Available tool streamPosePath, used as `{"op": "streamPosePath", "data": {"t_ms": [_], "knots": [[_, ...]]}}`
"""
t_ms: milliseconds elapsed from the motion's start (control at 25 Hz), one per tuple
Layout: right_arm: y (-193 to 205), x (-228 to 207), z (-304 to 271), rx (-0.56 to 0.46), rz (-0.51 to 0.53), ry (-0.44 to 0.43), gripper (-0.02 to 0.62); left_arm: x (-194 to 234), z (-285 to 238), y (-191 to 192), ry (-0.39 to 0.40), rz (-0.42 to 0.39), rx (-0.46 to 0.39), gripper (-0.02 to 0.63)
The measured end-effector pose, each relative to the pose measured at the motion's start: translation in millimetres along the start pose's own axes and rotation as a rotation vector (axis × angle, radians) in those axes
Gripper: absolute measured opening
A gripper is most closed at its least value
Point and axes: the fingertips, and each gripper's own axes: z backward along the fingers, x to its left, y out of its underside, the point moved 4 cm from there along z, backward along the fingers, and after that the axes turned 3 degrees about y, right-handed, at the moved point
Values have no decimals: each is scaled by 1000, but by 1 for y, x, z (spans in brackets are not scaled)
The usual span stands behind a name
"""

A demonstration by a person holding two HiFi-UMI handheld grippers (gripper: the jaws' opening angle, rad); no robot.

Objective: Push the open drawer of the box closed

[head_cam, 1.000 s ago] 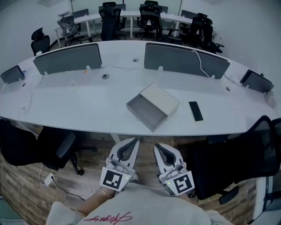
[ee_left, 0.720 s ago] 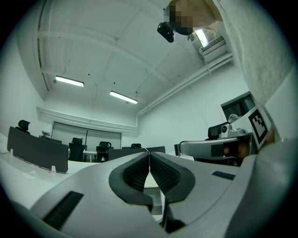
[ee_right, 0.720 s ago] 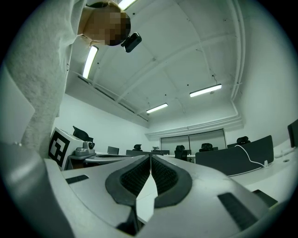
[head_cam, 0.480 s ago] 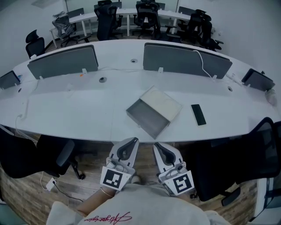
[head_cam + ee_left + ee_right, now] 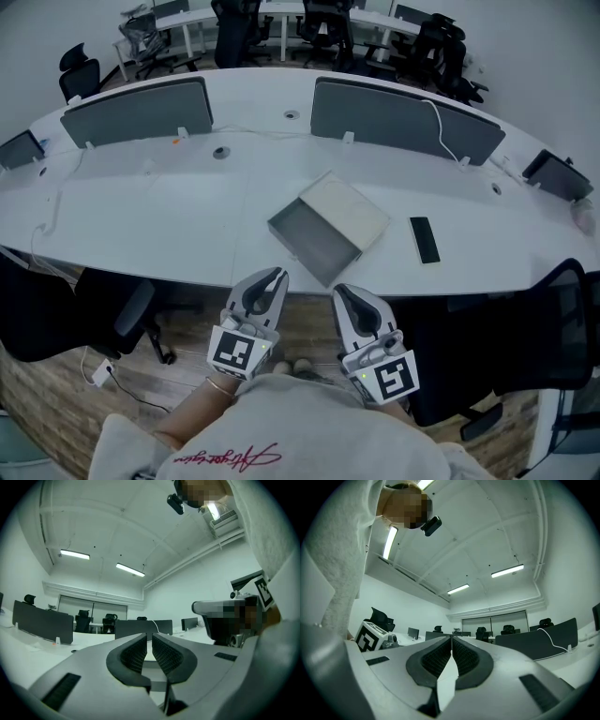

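A white box (image 5: 347,208) lies at an angle on the long white table (image 5: 159,220), near its front edge. Its grey drawer (image 5: 312,240) is pulled out toward the front left, with an empty inside. Both grippers hang side by side below the table's edge, close to my body and apart from the box. My left gripper (image 5: 275,275) (image 5: 149,637) points at the drawer's near corner, its jaws all but together with nothing between them. My right gripper (image 5: 339,291) (image 5: 451,639) is just right of it, its pads meeting at the tip, empty.
A black phone (image 5: 424,239) lies right of the box. Grey divider screens (image 5: 141,111) (image 5: 403,122) stand along the table's middle, with a white cable (image 5: 441,122) over the right one. Black office chairs (image 5: 117,314) (image 5: 548,323) sit under the table on either side of me.
Both grippers have moved forward toward the table's edge, the left one more. The box and drawer have not moved on the table.
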Motion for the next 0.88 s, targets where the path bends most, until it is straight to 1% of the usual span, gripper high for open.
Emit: {"op": "streamPosePath", "data": {"t_ms": [40,80,160,200,280,360,520,720,880], "knots": [[-1,-2,1,2,1,2,21,6,-3,6,-5,-11,11,24],[-1,-4,2,4,3,4,21,11,-6,14,-7,-24,27,41],[0,-9,4,6,2,7,21,20,-16,29,1,-26,88,125],[0,-11,4,7,0,10,21,25,-21,36,5,-29,124,148],[1,-13,5,8,0,12,21,35,-30,56,14,-72,187,150],[0,-15,6,7,6,13,21,43,-40,87,41,-124,268,150],[-1,-21,12,11,17,27,21,50,-61,138,97,-163,461,155],[1,-30,22,27,27,58,21,46,-87,162,134,-224,583,155],[4,-35,28,40,14,71,21,47,-99,174,114,-254,640,153]]}}
